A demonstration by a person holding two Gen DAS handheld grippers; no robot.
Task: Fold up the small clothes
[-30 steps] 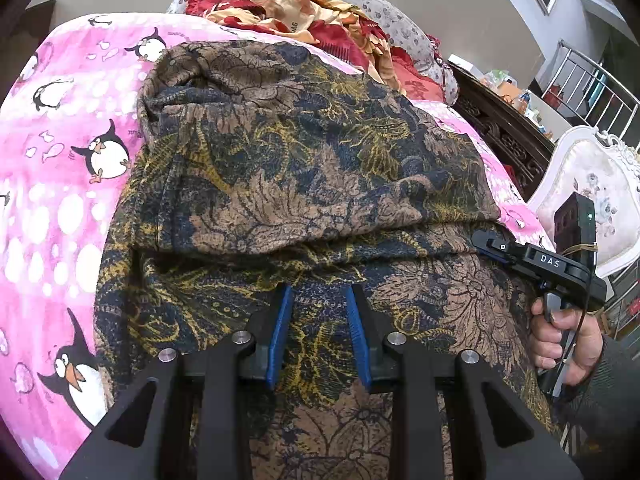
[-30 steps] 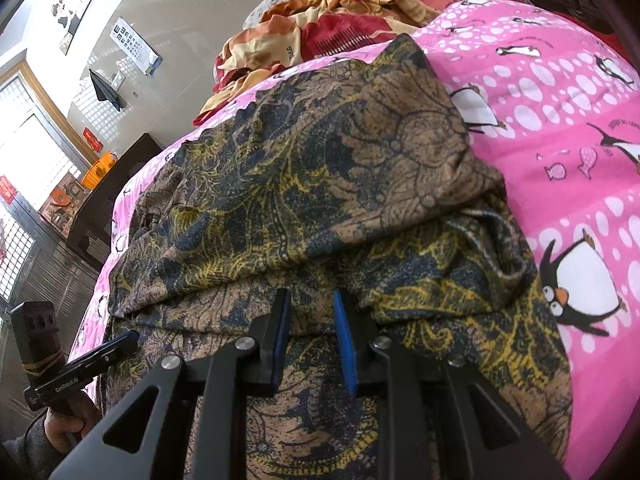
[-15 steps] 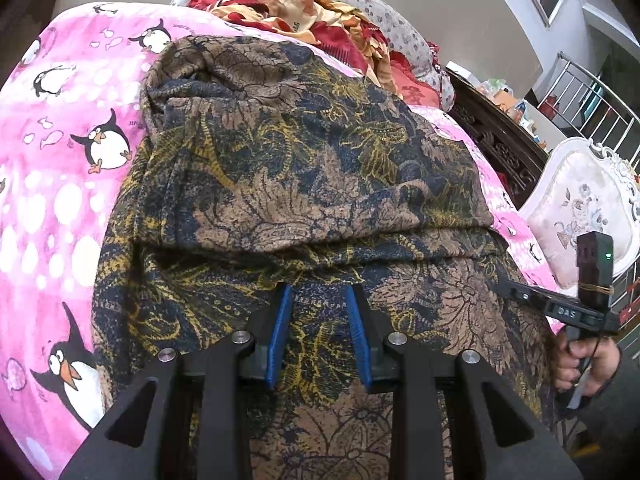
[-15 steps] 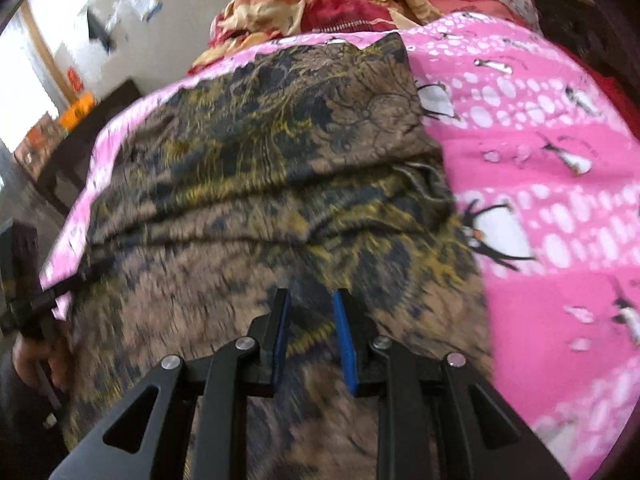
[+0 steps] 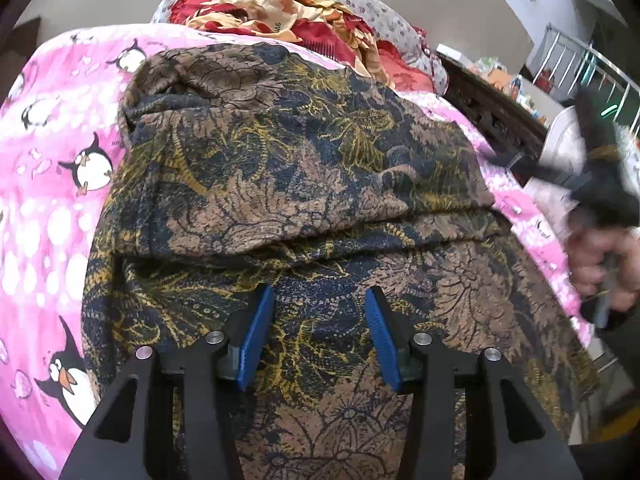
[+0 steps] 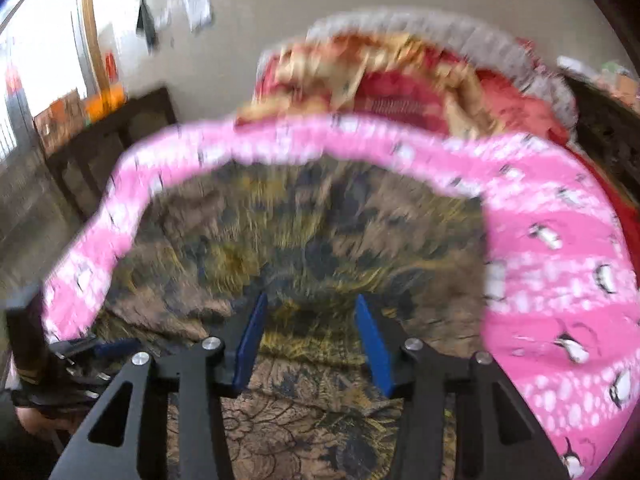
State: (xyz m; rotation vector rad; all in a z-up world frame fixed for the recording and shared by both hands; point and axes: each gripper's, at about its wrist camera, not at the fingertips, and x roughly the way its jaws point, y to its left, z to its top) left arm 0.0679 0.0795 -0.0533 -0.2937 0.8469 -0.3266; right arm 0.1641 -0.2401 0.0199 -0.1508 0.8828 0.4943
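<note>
The garment (image 5: 288,184), a dark floral-patterned cloth, lies folded over itself on the pink penguin-print blanket (image 5: 52,208) covering the bed. Your left hand-held gripper (image 5: 318,334) sits low over the near layer; its jaws have just been opening, and the blue pads stand apart with cloth below them, not pinched. Your right hand-held gripper (image 6: 310,340) has likewise just been opening and grips nothing; its view is blurred. A heap of red and orange clothes (image 5: 280,12) lies beyond.

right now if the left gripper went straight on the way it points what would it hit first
Most likely the dark floral garment spread on the pink penguin blanket. The left gripper, jaws just opened with nothing pinched, points down at its near folded layer; depth is uncertain.
</note>
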